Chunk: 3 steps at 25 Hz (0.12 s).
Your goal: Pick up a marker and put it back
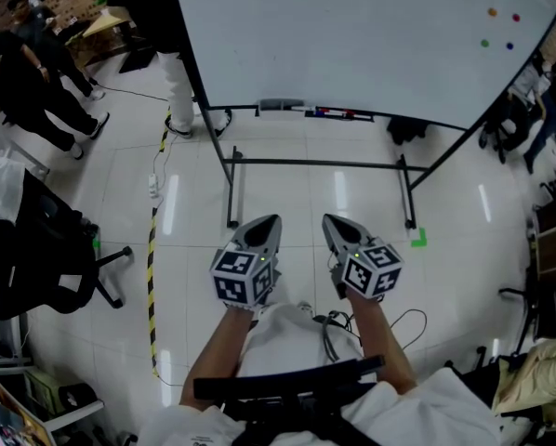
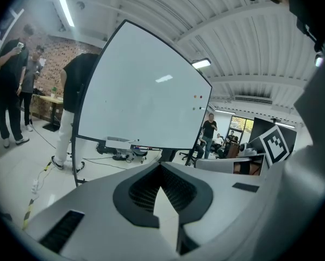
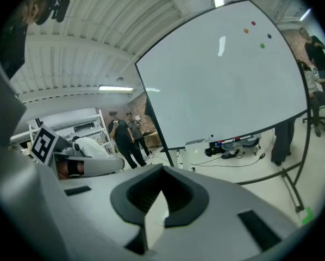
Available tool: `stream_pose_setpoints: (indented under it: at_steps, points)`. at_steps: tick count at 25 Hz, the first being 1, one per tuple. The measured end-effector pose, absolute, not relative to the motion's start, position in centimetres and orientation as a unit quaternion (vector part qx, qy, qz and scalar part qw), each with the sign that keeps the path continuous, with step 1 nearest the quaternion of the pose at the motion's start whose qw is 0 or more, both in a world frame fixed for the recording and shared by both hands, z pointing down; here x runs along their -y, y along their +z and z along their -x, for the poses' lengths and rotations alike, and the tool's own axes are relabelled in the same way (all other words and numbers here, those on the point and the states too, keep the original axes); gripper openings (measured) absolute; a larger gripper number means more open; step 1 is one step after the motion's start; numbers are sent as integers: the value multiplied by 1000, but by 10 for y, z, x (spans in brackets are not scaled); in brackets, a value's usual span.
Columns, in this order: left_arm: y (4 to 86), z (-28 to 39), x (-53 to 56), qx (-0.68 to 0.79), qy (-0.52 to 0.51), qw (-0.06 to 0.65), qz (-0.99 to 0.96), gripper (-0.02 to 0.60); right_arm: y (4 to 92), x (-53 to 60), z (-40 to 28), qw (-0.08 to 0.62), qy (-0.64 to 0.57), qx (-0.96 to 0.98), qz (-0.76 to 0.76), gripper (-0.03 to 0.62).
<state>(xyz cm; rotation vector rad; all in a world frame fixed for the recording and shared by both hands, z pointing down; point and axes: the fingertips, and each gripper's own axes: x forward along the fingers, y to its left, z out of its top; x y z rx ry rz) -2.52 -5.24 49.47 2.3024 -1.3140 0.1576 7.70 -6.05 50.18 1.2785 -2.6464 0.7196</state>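
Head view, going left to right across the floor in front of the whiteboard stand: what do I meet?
black office chair → yellow-black floor tape → left gripper → right gripper → green floor mark

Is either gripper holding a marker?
No, the left gripper and right gripper have jaws shut on nothing; the markers lie on the whiteboard tray.

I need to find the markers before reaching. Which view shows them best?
Head view: the markers lie in plain sight along the whiteboard's lower edge. The right gripper view shows them small and far off; the left gripper view shows only faint specks there.
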Motion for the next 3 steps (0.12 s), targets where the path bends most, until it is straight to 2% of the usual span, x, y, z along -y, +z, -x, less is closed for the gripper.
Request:
stream_pose_setpoints:
  at_steps: [3]
  points:
    - [496,24,43,481,56,245,-840,-8,502,53,-78,64,236,874,-421,2]
